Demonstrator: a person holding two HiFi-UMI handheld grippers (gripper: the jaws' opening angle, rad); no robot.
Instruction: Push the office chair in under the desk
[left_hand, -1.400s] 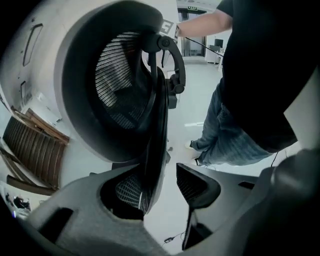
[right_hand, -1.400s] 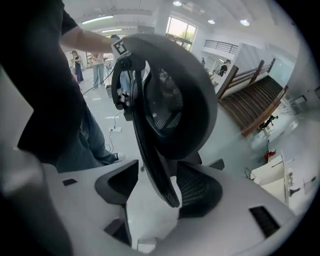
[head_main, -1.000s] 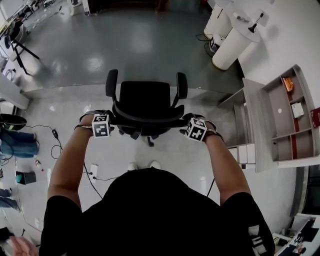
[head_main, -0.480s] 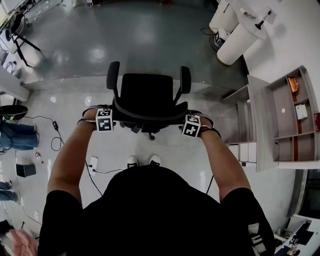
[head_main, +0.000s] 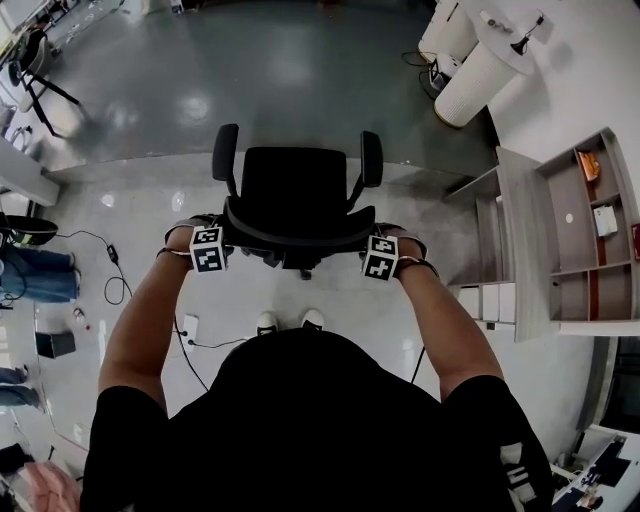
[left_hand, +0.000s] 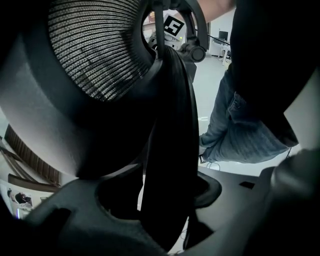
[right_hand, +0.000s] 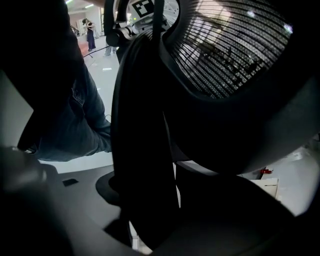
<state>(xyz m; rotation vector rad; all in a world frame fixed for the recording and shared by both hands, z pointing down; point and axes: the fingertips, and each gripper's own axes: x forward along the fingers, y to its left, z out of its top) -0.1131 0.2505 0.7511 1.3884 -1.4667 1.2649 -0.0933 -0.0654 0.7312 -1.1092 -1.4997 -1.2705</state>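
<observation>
A black office chair (head_main: 295, 195) stands in front of me on the floor, its seat facing away. My left gripper (head_main: 212, 250) points down over the left end of the backrest's top rim (head_main: 298, 238), and my right gripper (head_main: 378, 256) over the right end. In the left gripper view the dark backrest frame (left_hand: 170, 140) runs between the open jaws of the left gripper (left_hand: 165, 220), beside the mesh (left_hand: 95, 50). In the right gripper view the frame (right_hand: 142, 140) stands between the jaws of the right gripper (right_hand: 150, 220), which have just been closing. A slit of light still shows beside the frame.
A wooden unit with shelves (head_main: 520, 240) stands to the right of the chair. Two white cylinders (head_main: 470, 80) are at the back right. Cables (head_main: 110, 285) lie on the floor to the left. My shoes (head_main: 290, 321) are just behind the chair base.
Both grippers have come down a little over the two ends of the backrest's top rim. The chair has stayed where it was.
</observation>
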